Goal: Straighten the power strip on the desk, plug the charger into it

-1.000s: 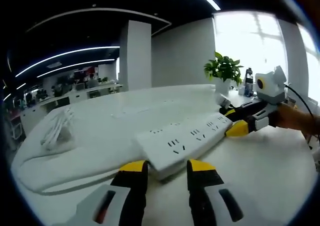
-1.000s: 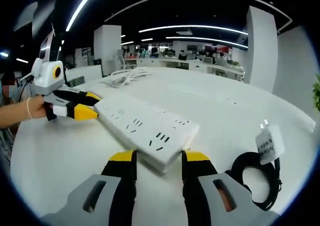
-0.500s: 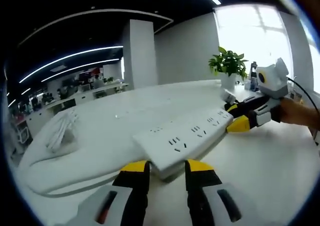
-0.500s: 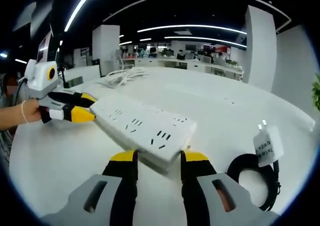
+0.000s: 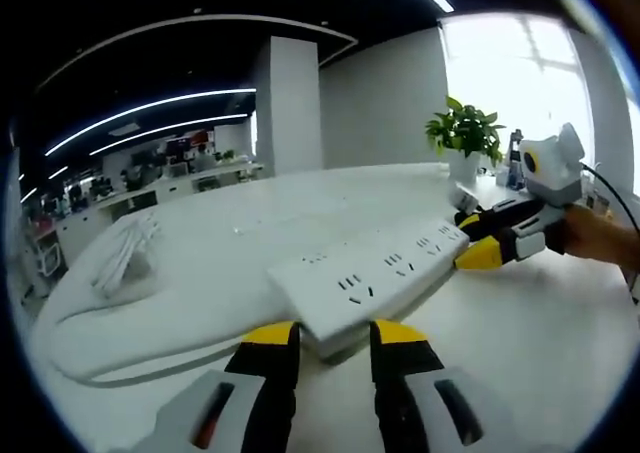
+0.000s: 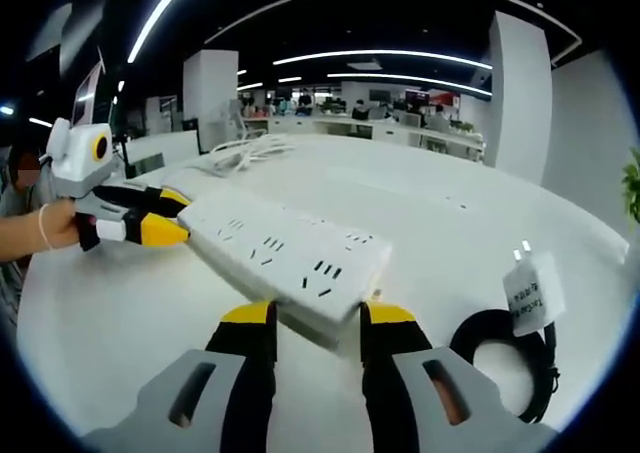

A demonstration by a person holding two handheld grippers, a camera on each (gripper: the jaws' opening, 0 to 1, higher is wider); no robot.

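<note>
A long white power strip (image 5: 375, 273) stretches over the white desk (image 5: 200, 243), held at both ends. My left gripper (image 5: 333, 335) is shut on its near end in the left gripper view, and my right gripper (image 5: 478, 241) clamps the far end. In the right gripper view the strip (image 6: 275, 253) runs from my right gripper (image 6: 314, 318) to my left gripper (image 6: 160, 216) at the left, held by a hand. The white charger (image 6: 527, 285) stands prongs up on its coiled black cable (image 6: 510, 358), on the desk to the right of my right gripper.
The strip's bundled white cord (image 5: 120, 258) lies at the desk's far left; the same cord (image 6: 250, 151) shows far off in the right gripper view. A potted plant (image 5: 465, 133) and a bottle stand by the window. Office desks fill the background.
Both views have drifted slightly. The strip has stayed clamped at both ends, and its left-gripper end has shifted a little. The charger has not moved.
</note>
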